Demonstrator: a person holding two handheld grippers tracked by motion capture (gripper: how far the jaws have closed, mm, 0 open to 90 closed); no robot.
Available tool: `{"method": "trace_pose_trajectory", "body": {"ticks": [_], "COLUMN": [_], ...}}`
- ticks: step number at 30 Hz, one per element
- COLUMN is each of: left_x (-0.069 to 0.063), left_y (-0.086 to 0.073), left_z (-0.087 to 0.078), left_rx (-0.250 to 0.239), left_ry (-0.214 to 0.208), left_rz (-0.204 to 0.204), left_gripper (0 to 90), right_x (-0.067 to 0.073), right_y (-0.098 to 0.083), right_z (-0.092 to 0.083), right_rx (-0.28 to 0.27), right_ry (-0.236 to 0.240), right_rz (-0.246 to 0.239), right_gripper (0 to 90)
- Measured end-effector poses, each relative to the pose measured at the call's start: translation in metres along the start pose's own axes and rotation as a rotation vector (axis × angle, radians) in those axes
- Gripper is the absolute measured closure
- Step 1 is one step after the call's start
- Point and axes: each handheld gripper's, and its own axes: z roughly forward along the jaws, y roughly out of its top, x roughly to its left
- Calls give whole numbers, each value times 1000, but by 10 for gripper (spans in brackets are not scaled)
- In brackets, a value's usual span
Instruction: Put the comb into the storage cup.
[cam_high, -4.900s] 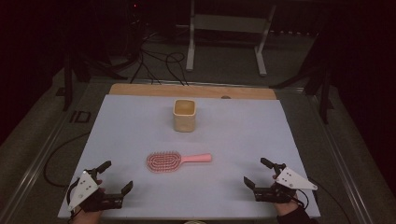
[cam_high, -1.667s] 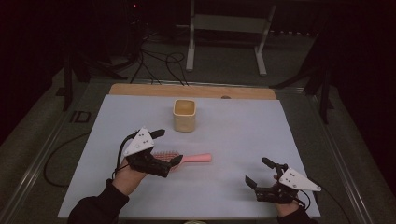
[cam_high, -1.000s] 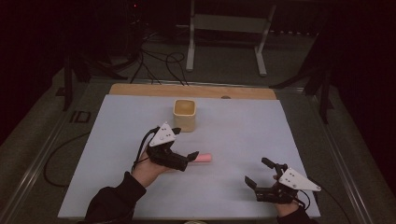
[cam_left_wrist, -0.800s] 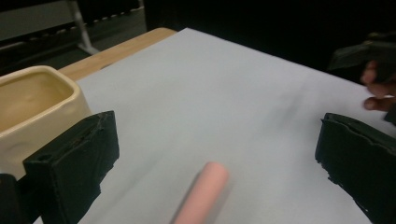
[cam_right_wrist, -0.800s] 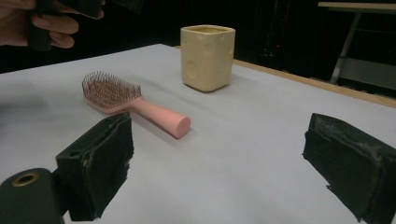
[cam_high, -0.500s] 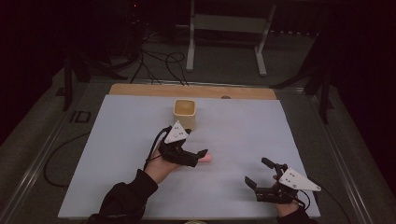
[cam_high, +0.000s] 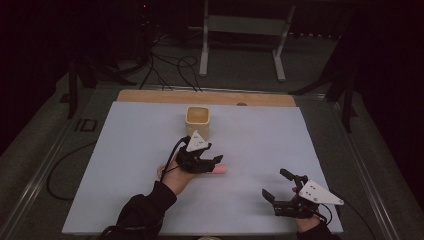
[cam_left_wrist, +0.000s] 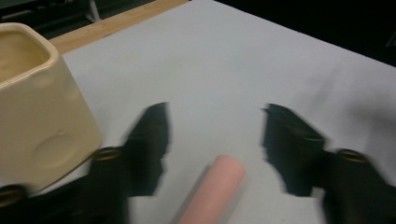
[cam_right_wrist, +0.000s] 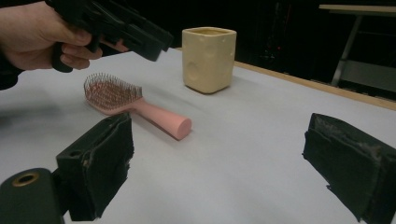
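Note:
A pink hairbrush lies bristles up in the middle of the white mat. My left gripper hovers just above its handle. The rounded handle end shows between the two black jaws, which have just been closing and stand apart from it on both sides. In the right gripper view the left gripper hangs over the brush without touching it. A cream square cup stands upright just behind, close to the left jaw. My right gripper rests open at the front right, nothing between its jaws.
A wooden strip runs along the mat's far edge. Beyond the table are cables on the floor and a metal stand. Bare mat lies to the left and right of the brush.
My left gripper has moved right along the brush, from over the bristles to the handle, and sunk a little. Its jaws have narrowed. The right gripper has stayed still.

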Motion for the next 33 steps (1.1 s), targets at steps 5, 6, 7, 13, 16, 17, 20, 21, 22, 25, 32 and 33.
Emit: {"method": "trace_pose_trajectory", "body": {"ticks": [5,6,7,13,16,17,20,21,22,25,32,33], "left_x": [-1,-1,-1,-3,-3,-3,-2,-2,-2,-1,1,1], "left_y": [0,0,0,-1,-1,-2,-3,-4,-4,-5,-8,-8], "left_z": [7,9,10,21,27,29,34,36,38,42,50,51], "left_rx": [32,43,46,90,110,117,139,146,153,176,218,225], "left_ry": [7,2,6,26,45,53,55,62,62,61,78,82], "left_rz": [-3,-11,-18,-41,-56,-60,-82,-87,-94,-113,-144,-145], "left_gripper": [590,614,629,741,798,816,850,870,891,900,900,900], "right_x": [1,0,0,0,1,1,1,1,1,1,2,2], "right_y": [0,0,0,0,0,0,1,1,1,1,1,1], "right_z": [0,0,0,0,0,0,0,0,0,0,0,0], "right_rx": [1,1,2,2,-2,2,-1,0,0,2,1,1], "right_ry": [0,1,1,1,2,2,5,6,6,9,10,11], "right_rz": [-7,-5,-5,-6,-11,-8,-12,-11,-12,-13,-13,-13], "right_gripper": [83,83,82,83,83,83,83,83,83,83,83,83]}}
